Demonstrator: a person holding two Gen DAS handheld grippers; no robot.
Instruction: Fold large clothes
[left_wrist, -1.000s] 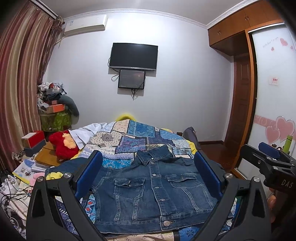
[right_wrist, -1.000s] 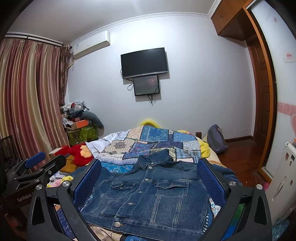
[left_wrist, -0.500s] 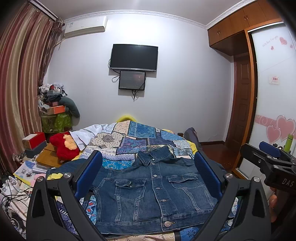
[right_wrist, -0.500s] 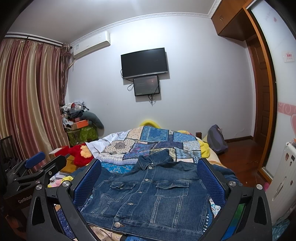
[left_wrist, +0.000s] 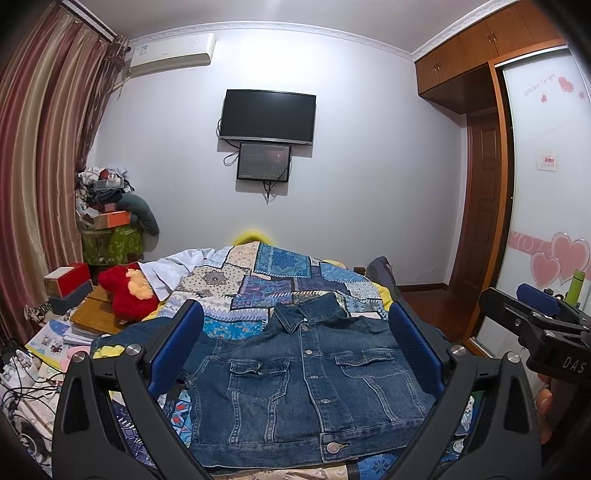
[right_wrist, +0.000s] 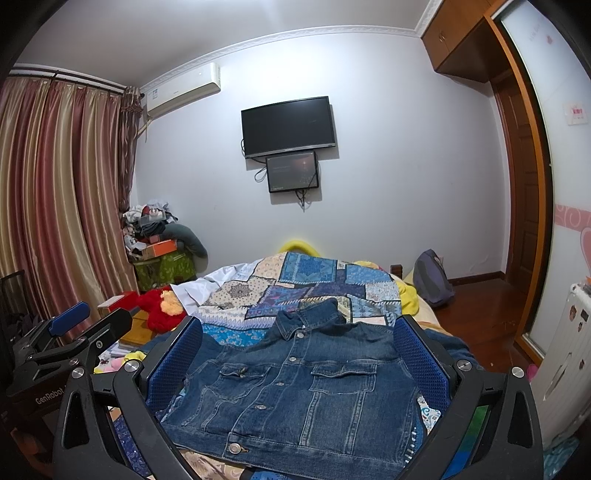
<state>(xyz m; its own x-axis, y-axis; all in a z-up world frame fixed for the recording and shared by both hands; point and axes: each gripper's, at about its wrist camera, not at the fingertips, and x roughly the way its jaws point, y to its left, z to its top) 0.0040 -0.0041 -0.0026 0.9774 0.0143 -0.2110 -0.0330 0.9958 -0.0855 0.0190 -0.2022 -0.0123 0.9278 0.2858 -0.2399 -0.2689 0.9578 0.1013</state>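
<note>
A blue denim jacket (left_wrist: 306, 384) lies front up and buttoned on the bed, collar toward the far wall; the right wrist view shows the same jacket (right_wrist: 295, 391). Its sleeves spread out to both sides behind the blue pads. My left gripper (left_wrist: 295, 332) hovers open above the near hem, holding nothing. My right gripper (right_wrist: 297, 338) is likewise open over the hem, empty. Each gripper appears at the edge of the other's view: the right gripper (left_wrist: 535, 325) in the left wrist view, the left gripper (right_wrist: 70, 332) in the right wrist view.
A patchwork quilt (left_wrist: 280, 280) covers the bed beyond the jacket. A red plush toy (left_wrist: 125, 291), boxes and books crowd the left side. A backpack (right_wrist: 432, 277) leans by the bed on the wooden floor at right. A wardrobe (left_wrist: 546, 184) stands right.
Both views have shifted only slightly; the jacket lies as before and both grippers stay open.
</note>
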